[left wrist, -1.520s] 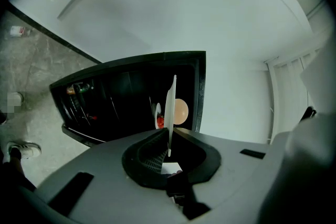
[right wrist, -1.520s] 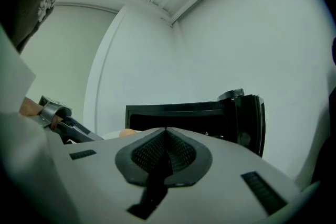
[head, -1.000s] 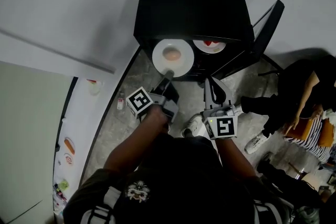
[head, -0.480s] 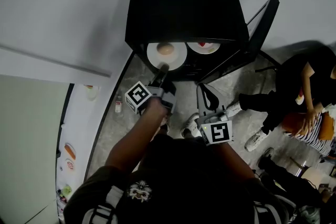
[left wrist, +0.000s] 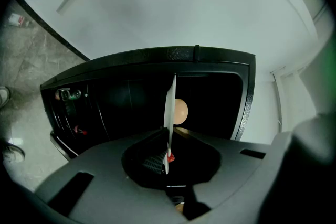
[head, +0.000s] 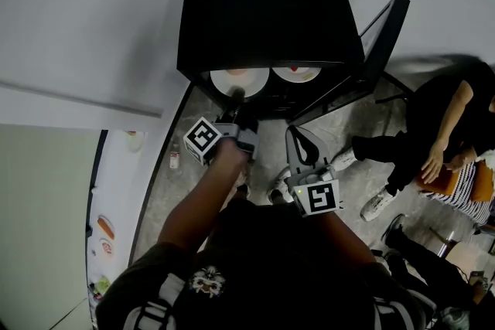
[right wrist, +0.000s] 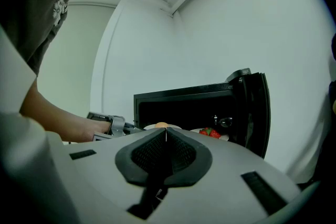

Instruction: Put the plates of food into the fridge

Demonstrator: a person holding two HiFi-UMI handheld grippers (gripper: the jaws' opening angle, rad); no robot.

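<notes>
Gray floor [head: 155,189], black fridge [head: 263,4] open, L claw [left wrist: 167,157] pinching plate [left wrist: 169,107] edge, R claw [right wrist: 166,136] pressed together, empty.

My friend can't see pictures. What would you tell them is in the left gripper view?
The left gripper pinches the rim of a white round plate, seen edge-on, with a round tan piece of food on it. Straight ahead is an open black fridge, dark inside, against a pale wall.
</notes>
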